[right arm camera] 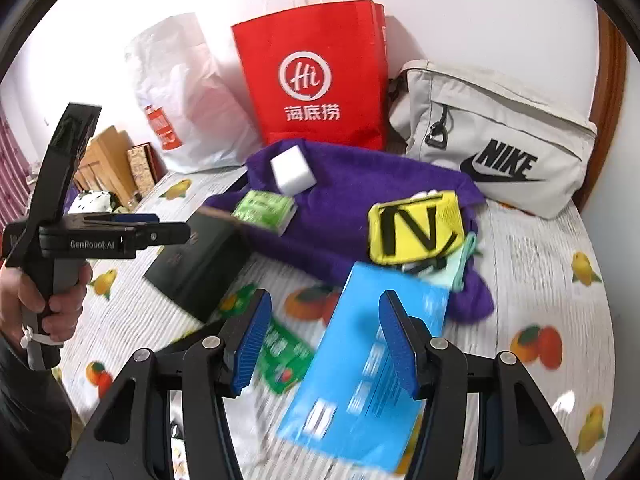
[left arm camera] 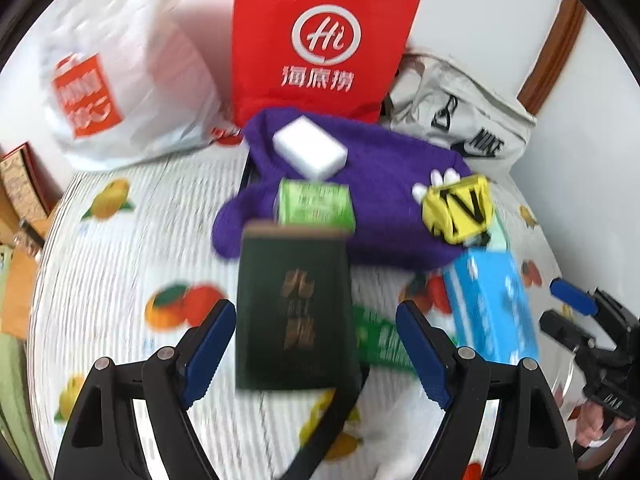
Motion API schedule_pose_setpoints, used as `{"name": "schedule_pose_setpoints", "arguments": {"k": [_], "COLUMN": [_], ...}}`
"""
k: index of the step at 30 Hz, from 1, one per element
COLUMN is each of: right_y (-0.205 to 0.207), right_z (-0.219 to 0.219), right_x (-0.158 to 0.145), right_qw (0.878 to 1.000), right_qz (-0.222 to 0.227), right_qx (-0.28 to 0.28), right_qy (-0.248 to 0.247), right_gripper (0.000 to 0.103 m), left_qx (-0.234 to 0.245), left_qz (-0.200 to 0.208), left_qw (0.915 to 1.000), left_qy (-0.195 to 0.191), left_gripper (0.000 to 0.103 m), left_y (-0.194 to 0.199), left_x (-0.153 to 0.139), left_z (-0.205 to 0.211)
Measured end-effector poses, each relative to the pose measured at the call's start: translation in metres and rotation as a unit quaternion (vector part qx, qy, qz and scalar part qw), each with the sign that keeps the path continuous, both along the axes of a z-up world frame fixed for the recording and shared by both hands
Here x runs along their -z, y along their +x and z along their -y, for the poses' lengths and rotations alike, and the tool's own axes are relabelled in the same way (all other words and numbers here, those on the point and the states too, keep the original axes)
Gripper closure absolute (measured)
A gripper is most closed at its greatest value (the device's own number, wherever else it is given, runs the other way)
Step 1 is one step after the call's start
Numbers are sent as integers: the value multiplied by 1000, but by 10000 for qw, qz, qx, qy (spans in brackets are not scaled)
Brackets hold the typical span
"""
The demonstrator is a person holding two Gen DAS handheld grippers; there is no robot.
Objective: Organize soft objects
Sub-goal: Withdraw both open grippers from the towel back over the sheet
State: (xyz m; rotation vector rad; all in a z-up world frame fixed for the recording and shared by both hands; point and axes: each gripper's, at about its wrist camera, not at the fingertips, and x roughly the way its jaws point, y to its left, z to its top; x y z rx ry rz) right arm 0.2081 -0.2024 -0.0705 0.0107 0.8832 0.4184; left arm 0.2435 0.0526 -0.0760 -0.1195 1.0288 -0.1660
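A purple towel [left arm camera: 384, 216] [right arm camera: 344, 200] lies crumpled at the back of the table. On it rest a white sponge block [left arm camera: 310, 148] [right arm camera: 292, 170], a green tissue pack [left arm camera: 316, 206] [right arm camera: 264, 206] and a yellow pouch with black letters [left arm camera: 458, 208] [right arm camera: 416, 226]. My left gripper [left arm camera: 318, 348] [right arm camera: 160, 226] hovers open over a dark green box [left arm camera: 294, 304] [right arm camera: 200, 260], its pads clear of the box. My right gripper [right arm camera: 324, 344] [left arm camera: 560, 312] hangs open above a blue packet [right arm camera: 372, 368] [left arm camera: 492, 304] without touching it.
A red paper bag [right arm camera: 320, 76], a white plastic bag [right arm camera: 188, 100] and a grey Nike bag [right arm camera: 492, 140] stand along the wall. A flat green packet [right arm camera: 284, 356] lies on the fruit-print tablecloth [right arm camera: 532, 260]. A hand [right arm camera: 52, 300] holds the left gripper. Wooden boxes [right arm camera: 108, 160] stand far left.
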Motion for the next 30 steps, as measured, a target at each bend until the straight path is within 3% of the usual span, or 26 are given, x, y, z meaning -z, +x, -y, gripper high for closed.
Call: {"name": "schedule_pose_setpoints", "arguments": {"k": [12, 19, 26, 28, 30], "right_y": [-80, -100, -108, -110, -111], "right_z": [-20, -42, -43, -41, -38], "right_x": [17, 51, 66, 68, 70], "right_qw": [9994, 9973, 9969, 9970, 9972], "right_qz": [-124, -442, -618, -634, -638], "right_qx": [-332, -588, -493, -442, -376], "right_qy": [4, 40, -11, -61, -97], "right_gripper": [47, 47, 47, 47, 47], "left_qx": [-62, -94, 308, 500, 651], "left_qz": [-219, -220, -10, -66, 119], "left_qw": [9997, 9995, 9980, 9971, 9949], "left_qy": [-105, -209, 555, 573, 766], "left_gripper": [22, 22, 23, 34, 34], "left_y": [-81, -109, -95, -88, -86], "left_x": [35, 53, 72, 81, 83], "left_z": [-6, -13, 1, 5, 11]}}
